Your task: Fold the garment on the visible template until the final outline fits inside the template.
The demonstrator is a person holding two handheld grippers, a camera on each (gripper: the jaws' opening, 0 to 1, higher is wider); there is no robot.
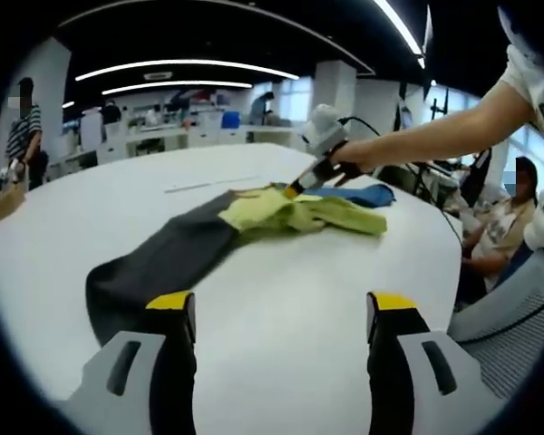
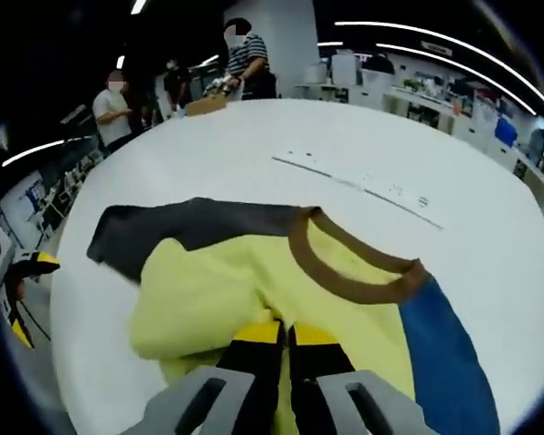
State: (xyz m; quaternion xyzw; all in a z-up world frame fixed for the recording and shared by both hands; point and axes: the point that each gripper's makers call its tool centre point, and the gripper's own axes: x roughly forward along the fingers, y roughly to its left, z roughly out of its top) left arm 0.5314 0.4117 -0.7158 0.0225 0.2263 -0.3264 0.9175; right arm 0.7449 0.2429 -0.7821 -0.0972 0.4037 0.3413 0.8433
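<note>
Landmark: we place everything against the white table [image 1: 281,299].
Garment: we see one shirt [image 1: 254,222] lying flat on the table, roughly mid-table; yellow body, dark grey sleeve, blue sleeve, brown collar.
Grey sleeve: in the left gripper view we see it [image 1: 154,267] stretched along the table toward the near edge, ending just ahead of the left jaws.
Yellow part: bunched and wrinkled at the table middle [image 2: 236,290].
Blue sleeve: we see it [image 2: 444,362] on the far side of the yellow part in the left gripper view, flat on the table.
Collar: brown band [image 2: 344,267] curving across the top of the yellow part, right gripper view.
Left gripper: we see it [image 1: 281,317] over the near table edge, jaws wide apart, nothing between them, just short of the grey sleeve end.
Right gripper: we see it [image 2: 286,340] with jaws almost together, yellow tips pinching the yellow cloth of the shirt; in the left gripper view it sits at the shirt's far side, held by a hand [image 1: 358,163].
Tape line: a thin pale strip [image 2: 358,186] on the table beyond the shirt.
Template: we cannot tell its outline on the table.
People: several stand or sit past the table edge [image 2: 245,59].
</note>
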